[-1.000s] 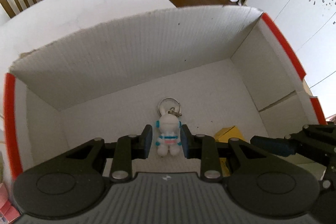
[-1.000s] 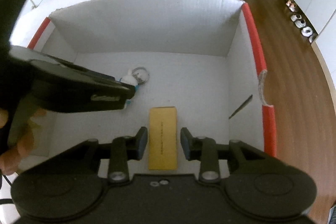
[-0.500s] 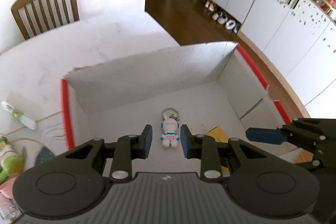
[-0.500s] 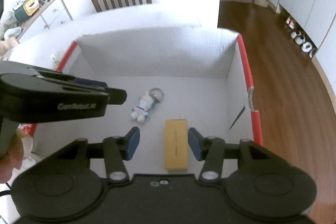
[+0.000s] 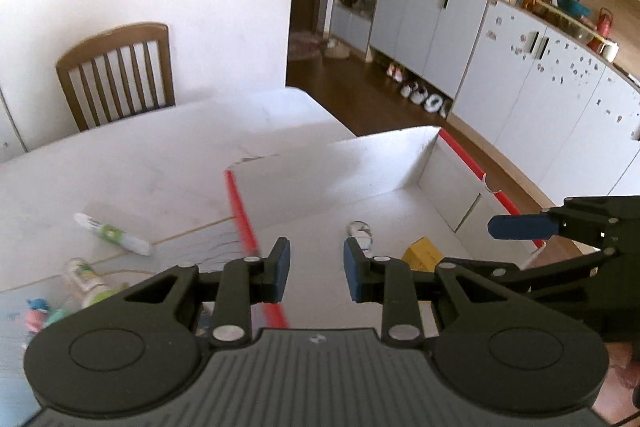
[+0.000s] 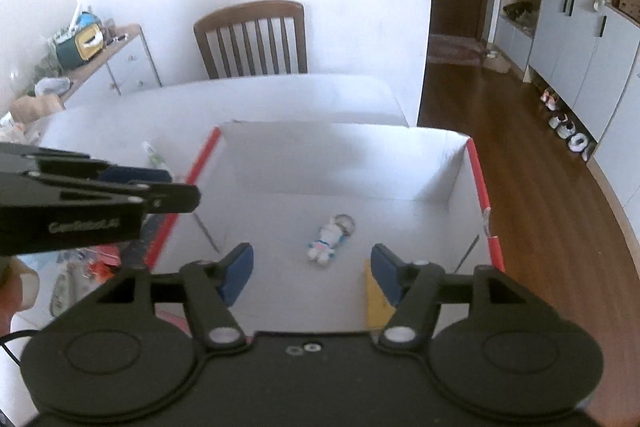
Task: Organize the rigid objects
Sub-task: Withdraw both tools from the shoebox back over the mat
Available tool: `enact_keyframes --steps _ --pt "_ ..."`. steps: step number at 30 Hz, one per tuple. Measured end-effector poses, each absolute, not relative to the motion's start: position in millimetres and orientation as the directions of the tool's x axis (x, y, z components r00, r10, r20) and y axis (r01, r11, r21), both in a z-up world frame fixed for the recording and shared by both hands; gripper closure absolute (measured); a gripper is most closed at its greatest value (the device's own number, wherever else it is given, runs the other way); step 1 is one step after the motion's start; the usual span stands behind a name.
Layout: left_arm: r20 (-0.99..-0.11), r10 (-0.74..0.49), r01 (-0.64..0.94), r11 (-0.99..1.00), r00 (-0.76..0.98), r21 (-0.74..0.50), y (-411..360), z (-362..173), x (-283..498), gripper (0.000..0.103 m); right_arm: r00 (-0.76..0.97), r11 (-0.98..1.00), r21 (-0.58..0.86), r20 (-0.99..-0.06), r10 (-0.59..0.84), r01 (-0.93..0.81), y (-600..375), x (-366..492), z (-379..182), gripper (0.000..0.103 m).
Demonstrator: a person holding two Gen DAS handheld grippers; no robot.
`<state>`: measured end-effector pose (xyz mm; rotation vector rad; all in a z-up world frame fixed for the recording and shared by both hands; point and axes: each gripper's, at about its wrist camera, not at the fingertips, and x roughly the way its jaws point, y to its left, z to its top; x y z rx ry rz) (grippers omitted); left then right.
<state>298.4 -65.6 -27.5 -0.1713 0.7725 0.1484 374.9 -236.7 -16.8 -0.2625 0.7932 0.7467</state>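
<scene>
Left gripper held above box, fingers parted, nothing gripped. Right gripper spread wide, nothing gripped. Keychain figure and yellow block seen lying on box floor.

My right claw hangs above the white box, fingers spread wide, nothing between them. Astronaut keychain lies flat on the box floor. Yellow block near the right wall, partly hidden behind my right finger. Left claw pokes in from the left over the red-edged rim, above the table.
</scene>
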Motion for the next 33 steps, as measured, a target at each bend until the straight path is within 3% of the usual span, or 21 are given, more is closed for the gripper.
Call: enact_keyframes --steps 2,5,11,14,19,23,33 --pt "-0.688 0.071 -0.193 0.976 0.722 -0.103 -59 -23 280 0.070 0.475 0.719 0.057 -0.714 0.515 -0.693 -232 363 -13 0.034" --pt "-0.662 0.085 -0.191 0.977 0.745 -0.090 -49 -18 255 0.046 0.483 0.716 0.066 -0.694 0.533 -0.695 -224 345 -7 0.031" --pt "-0.618 0.115 -0.203 0.976 0.778 -0.074 -25 -9 207 0.045 0.493 0.704 0.080 -0.658 0.569 -0.706 -202 307 -2 0.022" --pt "-0.609 0.131 -0.221 0.972 0.782 -0.075 -10 -8 186 0.032 0.490 0.694 0.091 -0.644 0.588 -0.714 -189 289 -2 0.017" --pt "-0.601 0.165 -0.257 0.964 0.782 -0.069 17 -16 156 0.030 0.476 0.679 0.105 -0.636 0.608 -0.727 -167 266 -7 0.010" --pt "-0.589 0.205 -0.308 0.948 0.782 -0.079 39 -28 134 0.020 0.490 0.674 0.090 -0.617 0.616 -0.734 -149 252 -14 0.002" --pt "-0.649 0.214 -0.337 0.939 0.730 -0.070 75 -79 101 0.020 0.446 0.642 0.084 -0.650 0.615 -0.762 -100 235 -48 0.000"
